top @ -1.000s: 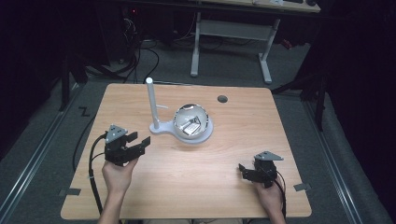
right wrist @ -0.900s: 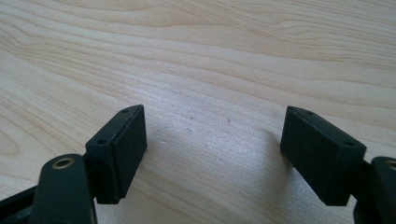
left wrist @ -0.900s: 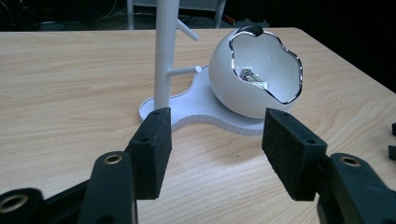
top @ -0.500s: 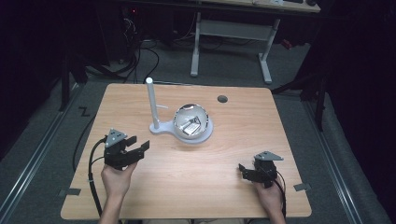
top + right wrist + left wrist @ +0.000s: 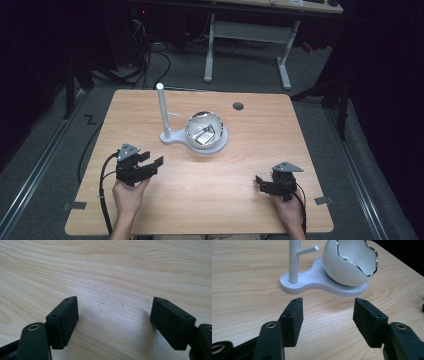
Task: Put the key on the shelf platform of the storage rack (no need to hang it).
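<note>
My left tongs (image 5: 325, 322) gape wide, empty, just short of the stand (image 5: 293, 260); right tongs (image 5: 113, 322) wide too, well right of it. Glossy egg-shaped bowl (image 5: 348, 262) beside its post looks brittle, slippery; I'd pinch the rim.

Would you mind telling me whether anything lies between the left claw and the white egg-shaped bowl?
Nothing visible does: only bare wooden table separates the open left claw from the white egg-shaped bowl on its stand.

Dim lab, wooden table (image 5: 150, 105), floor cables (image 5: 145, 60), desk frame (image 5: 250, 35)
</note>
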`<action>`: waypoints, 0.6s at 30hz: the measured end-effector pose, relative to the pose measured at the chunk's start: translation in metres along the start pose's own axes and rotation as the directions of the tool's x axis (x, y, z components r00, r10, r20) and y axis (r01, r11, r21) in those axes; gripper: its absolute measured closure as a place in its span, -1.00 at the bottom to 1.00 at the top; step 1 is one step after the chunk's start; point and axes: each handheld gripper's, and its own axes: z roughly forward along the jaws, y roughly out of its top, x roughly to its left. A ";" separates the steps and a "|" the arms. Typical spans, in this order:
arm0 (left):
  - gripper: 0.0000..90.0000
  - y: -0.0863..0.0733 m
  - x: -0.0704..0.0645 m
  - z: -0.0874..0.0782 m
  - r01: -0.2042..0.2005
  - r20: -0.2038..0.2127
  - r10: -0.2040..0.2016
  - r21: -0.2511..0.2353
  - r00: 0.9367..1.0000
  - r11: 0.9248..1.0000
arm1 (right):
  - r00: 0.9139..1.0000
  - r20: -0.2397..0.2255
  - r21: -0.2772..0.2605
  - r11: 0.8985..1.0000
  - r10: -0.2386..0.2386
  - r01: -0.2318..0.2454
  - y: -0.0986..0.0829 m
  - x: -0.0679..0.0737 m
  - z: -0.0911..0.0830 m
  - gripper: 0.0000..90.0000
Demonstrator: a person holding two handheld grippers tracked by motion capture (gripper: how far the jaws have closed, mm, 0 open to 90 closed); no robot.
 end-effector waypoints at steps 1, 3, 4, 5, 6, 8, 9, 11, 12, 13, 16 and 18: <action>-0.08 -0.002 0.001 0.001 -0.004 -0.003 0.004 0.001 1.000 1.000 | 1.000 0.000 0.000 1.000 0.000 0.000 0.000 0.000 0.000 -0.49; -0.08 -0.005 0.001 0.002 0.002 -0.016 -0.002 0.002 1.000 1.000 | 1.000 0.000 0.000 1.000 0.000 0.000 0.000 0.000 0.000 -0.49; -0.08 -0.006 0.002 0.003 -0.008 -0.012 0.008 0.006 1.000 1.000 | 1.000 0.000 0.000 1.000 0.000 0.000 0.000 0.000 0.000 -0.49; -0.08 -0.007 0.004 0.003 -0.012 -0.014 0.012 0.010 1.000 1.000 | 1.000 0.000 0.000 1.000 0.000 0.000 0.000 0.000 0.000 -0.49; -0.08 -0.008 0.004 0.004 -0.008 -0.022 0.009 0.012 1.000 1.000 | 1.000 0.000 0.000 1.000 0.000 0.000 0.000 0.000 0.000 -0.49; -0.08 -0.011 0.006 0.005 -0.011 -0.024 0.011 0.018 1.000 1.000 | 1.000 0.001 0.000 1.000 0.001 -0.001 0.000 0.000 0.000 -0.49; -0.08 -0.013 0.005 0.006 0.008 -0.037 -0.007 0.018 0.999 1.000 | 1.000 0.000 0.000 1.000 -0.001 0.001 0.000 0.000 0.000 -0.49; -0.08 -0.013 0.008 0.007 0.004 -0.033 -0.003 0.032 0.999 0.999 | 1.000 0.000 0.000 1.000 -0.001 0.001 0.000 0.000 0.000 -0.49; -0.08 -0.014 0.008 0.007 0.016 -0.032 -0.014 0.044 0.999 0.999 | 1.000 0.000 0.000 1.000 0.000 0.000 0.000 0.000 0.000 -0.49; -0.09 -0.016 0.009 0.008 0.017 -0.036 -0.015 0.047 0.999 0.999 | 1.000 0.000 0.000 1.000 -0.001 0.001 0.000 0.000 0.000 -0.49; -0.09 -0.021 0.012 0.011 0.017 -0.047 -0.014 0.062 0.999 0.998 | 1.000 0.001 0.000 1.000 0.000 0.000 0.000 0.000 0.000 -0.49; -0.09 -0.025 0.013 0.013 0.033 -0.068 -0.029 0.063 0.997 0.997 | 1.000 0.001 0.000 1.000 0.000 0.000 0.000 0.000 0.000 -0.49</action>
